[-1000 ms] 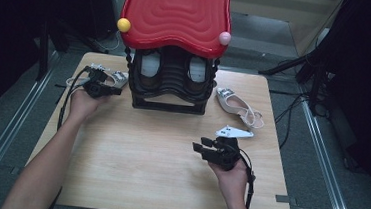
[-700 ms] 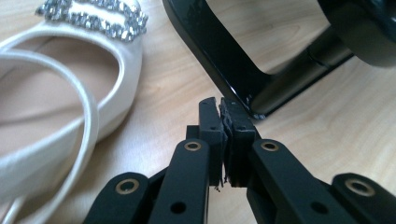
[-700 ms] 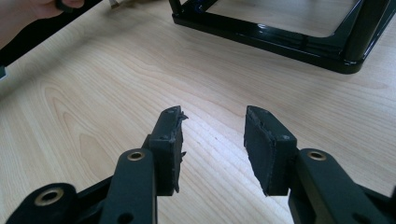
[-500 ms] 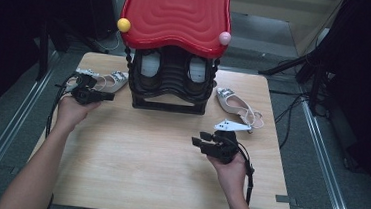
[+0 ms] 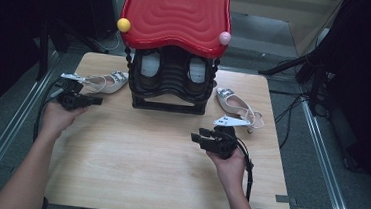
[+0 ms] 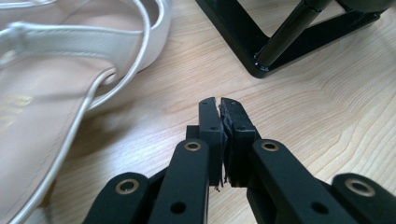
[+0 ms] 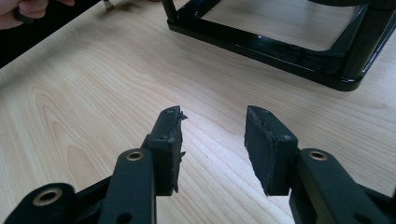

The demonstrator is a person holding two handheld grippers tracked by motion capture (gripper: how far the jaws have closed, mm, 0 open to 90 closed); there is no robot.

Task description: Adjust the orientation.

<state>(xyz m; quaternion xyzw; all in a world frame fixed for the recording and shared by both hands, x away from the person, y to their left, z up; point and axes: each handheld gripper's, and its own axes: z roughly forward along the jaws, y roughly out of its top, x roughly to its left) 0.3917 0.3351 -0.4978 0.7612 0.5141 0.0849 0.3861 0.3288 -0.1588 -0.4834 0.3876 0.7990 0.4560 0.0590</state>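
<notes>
A white strappy sandal [image 5: 107, 82] lies on the wooden table [image 5: 133, 170] left of a black shoe rack [image 5: 169, 90] with a wavy red top [image 5: 175, 13]. My left gripper [image 5: 95, 100] sits just in front of that sandal, jaws shut with nothing between them. In the left gripper view the closed left gripper [image 6: 219, 105] hovers over bare wood, with the sandal [image 6: 46, 70] to its left and the rack's base [image 6: 261, 51] ahead. A second white sandal [image 5: 236, 104] lies right of the rack. My right gripper [image 5: 196, 136] stands open in front of the rack; the right gripper [image 7: 212, 119] is empty.
A pair of shoes [image 5: 149, 64] sits inside the rack under the red top, which carries a yellow ball [image 5: 123, 25] and a pink ball [image 5: 224, 38]. The rack's black base frame [image 7: 261, 44] stands ahead of the right gripper. Metal rails run along both sides of the table.
My left hand has drawn back from the rack's left corner, moving left and toward the person, still shut. The right gripper has barely shifted.
</notes>
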